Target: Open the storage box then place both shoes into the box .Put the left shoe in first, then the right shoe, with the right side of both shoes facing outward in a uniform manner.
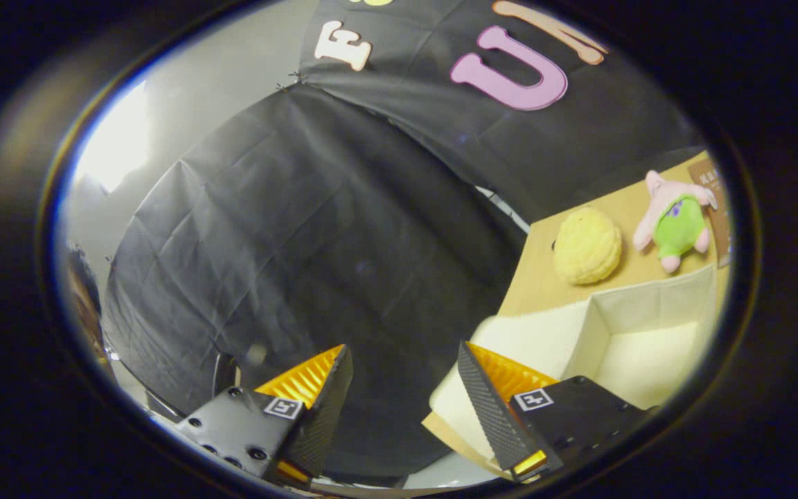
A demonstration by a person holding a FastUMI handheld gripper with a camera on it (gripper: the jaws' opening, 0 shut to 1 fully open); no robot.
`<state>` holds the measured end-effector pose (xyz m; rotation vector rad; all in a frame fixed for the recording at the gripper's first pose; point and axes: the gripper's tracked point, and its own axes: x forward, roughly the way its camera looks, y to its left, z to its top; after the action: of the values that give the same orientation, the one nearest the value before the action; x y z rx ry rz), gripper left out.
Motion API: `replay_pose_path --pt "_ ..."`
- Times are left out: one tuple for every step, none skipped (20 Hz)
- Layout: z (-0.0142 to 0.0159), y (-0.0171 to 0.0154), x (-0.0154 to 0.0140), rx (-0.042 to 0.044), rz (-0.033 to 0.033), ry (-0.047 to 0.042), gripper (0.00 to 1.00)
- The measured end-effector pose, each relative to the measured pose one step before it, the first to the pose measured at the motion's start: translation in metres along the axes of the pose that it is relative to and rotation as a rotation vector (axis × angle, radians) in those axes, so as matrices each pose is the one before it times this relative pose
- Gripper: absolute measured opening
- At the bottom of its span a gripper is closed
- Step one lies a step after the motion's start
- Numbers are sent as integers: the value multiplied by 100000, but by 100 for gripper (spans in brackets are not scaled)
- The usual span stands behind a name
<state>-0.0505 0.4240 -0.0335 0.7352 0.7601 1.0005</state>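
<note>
My gripper (404, 360) is open, with nothing between its fingers, and it is tilted away from the table toward the black cloth wall. The white fabric storage box (621, 326) stands on the tan table beyond and beside the right finger (503, 388). Its lid (530, 339) is folded back toward that finger, and the inside looks bare. The left finger (309, 388) hangs over the drop beside the table.
On the tan table (537, 277) behind the box lie a round yellow plush (587, 246) and a pink and green plush toy (676, 220). A brown card (716, 201) sits at the table's far end. The table's edge runs just beside the right finger.
</note>
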Motion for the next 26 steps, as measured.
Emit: replay_pose_path --pt "720 -685 -897 -2135 -2249 -2635 98" --pt "616 -617 -788 -1447 -1773 -2022 98" --pt "681 -755 -904 -812 -1806 -2012 99" --pt "511 -662 -1214 -642 -2114 -1755 99" --pt "527 -985 -1007 -1100 -2447 -1513 99" --pt "580 -994 -1085 -1401 -2591 -1285 99" --pt "431 -1139 -1136 -1404 -2670 -1116 99" --pt "387 -1199 -1347 -1243 -2483 -1055 99" --pt "262 -1243 -1152 -1024 -2467 -1024 99" --pt "170 -1293 -1059 -867 -2383 -812 99" --pt "225 -1191 -914 -657 -2171 -699 99" --pt "312 -1087 -934 -652 -2109 -721 99" --pt "309 -1199 -812 -772 -2087 -786 100" --pt "147 -1137 -1019 -1213 -2577 -591 100" --pt "169 -1340 -837 -1384 -2511 -206 100" --pt "60 -1243 -724 -1391 -2207 -165 100" --pt "63 -1182 -606 -1234 -2234 -232 100" --pt "-35 -1232 -483 -1194 -2075 25 100" --pt "-166 -1283 -492 -1180 -2125 388 100" --pt "-108 -1054 -851 -1132 -1998 501 100" --pt "-42 -1169 -463 -1344 -1827 858 100" --pt "-155 -1115 -298 -1499 -1695 1033 100" --pt "-315 -1211 -228 -1718 -1831 1187 100" --pt "-469 -1018 -294 -1944 -1641 1597 100" --pt "-494 -928 -134 -2036 -1364 1499 100" --pt "-578 -969 -60 -2170 -1823 1665 100"
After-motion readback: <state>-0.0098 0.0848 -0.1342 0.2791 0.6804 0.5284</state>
